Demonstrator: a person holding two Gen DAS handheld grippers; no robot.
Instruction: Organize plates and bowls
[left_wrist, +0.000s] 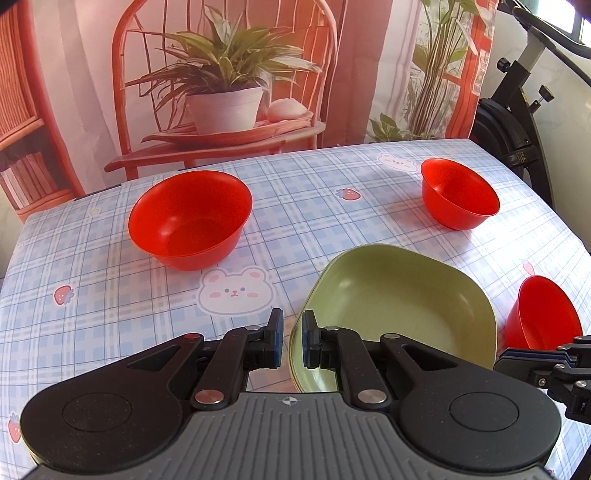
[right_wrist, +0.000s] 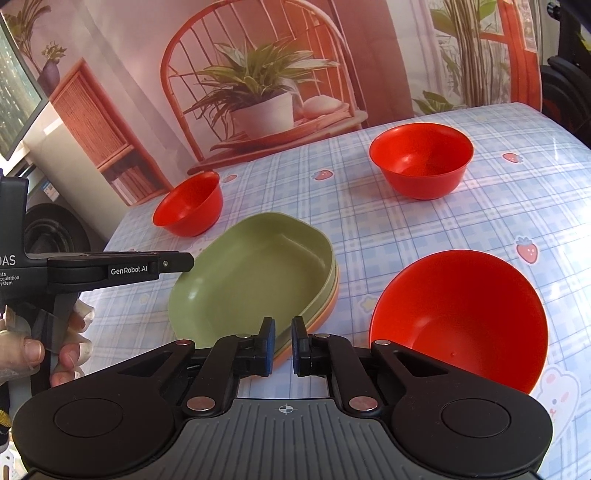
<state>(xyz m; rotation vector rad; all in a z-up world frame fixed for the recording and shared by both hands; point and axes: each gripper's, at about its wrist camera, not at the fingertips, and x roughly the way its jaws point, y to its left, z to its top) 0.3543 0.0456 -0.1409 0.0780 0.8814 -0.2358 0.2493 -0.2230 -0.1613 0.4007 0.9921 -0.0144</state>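
Just beyond left claw (left_wrist: 291, 339), seemingly untouched: green plate (left_wrist: 399, 306)

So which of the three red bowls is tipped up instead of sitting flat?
The red bowl just right of the green plate; it leans on edge, while the two far bowls sit upright.

From my feed: three glossy red plastic bowls (right_wrist: 421, 160) (right_wrist: 188, 208) (right_wrist: 460, 314), a sage-green squarish plate (right_wrist: 251, 273) stacked over an orange one, and a pale blue plaid tablecloth (right_wrist: 498, 221) with strawberries and bears.
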